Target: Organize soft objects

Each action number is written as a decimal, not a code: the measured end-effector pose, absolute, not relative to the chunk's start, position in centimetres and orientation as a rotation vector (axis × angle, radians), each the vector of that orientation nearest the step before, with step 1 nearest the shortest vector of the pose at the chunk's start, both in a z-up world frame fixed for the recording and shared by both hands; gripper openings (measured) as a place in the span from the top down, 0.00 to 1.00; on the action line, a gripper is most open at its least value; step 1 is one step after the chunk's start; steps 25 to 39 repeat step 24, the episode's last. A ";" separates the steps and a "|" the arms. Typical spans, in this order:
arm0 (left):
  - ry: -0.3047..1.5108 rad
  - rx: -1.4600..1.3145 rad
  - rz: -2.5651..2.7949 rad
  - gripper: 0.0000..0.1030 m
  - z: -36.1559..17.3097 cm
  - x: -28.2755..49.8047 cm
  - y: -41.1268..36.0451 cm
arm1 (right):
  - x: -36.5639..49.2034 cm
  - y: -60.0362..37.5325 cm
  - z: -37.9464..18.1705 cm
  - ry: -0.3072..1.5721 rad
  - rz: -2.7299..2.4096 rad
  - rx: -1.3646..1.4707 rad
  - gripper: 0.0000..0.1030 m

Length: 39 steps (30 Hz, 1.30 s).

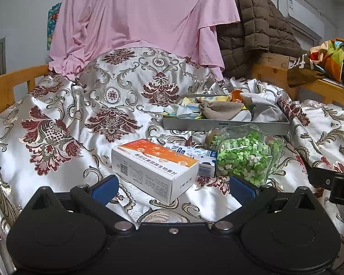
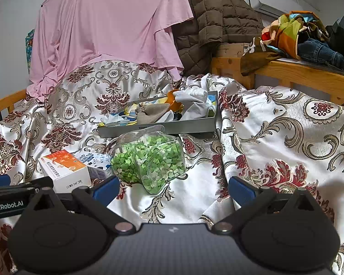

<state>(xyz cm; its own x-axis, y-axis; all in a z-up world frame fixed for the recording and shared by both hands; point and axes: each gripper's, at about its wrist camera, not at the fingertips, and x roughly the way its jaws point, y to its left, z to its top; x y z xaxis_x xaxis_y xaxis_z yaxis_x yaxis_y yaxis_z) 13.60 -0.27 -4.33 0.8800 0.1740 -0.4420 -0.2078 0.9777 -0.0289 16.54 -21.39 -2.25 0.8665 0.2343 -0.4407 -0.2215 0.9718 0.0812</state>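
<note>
Both grippers, left and right, gape empty (cloths lie well beyond, in tray).

Home bedroom: wooden bed frame, floral bedspread, air conditioner.

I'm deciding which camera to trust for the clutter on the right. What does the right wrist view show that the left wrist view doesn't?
Only the right wrist view shows the blue jeans on the wooden ledge and the other gripper's GenRobot.AI label. Only the left wrist view shows the QR code on the orange-and-white box. Both show the grey tray of soft items, the jar of green paper stars and the pink sheet.
</note>
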 end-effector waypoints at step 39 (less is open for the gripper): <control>0.473 -0.065 0.226 0.01 -4.2 13.7 0.2 | 16.5 -21.3 -2.2 0.465 0.238 0.028 0.00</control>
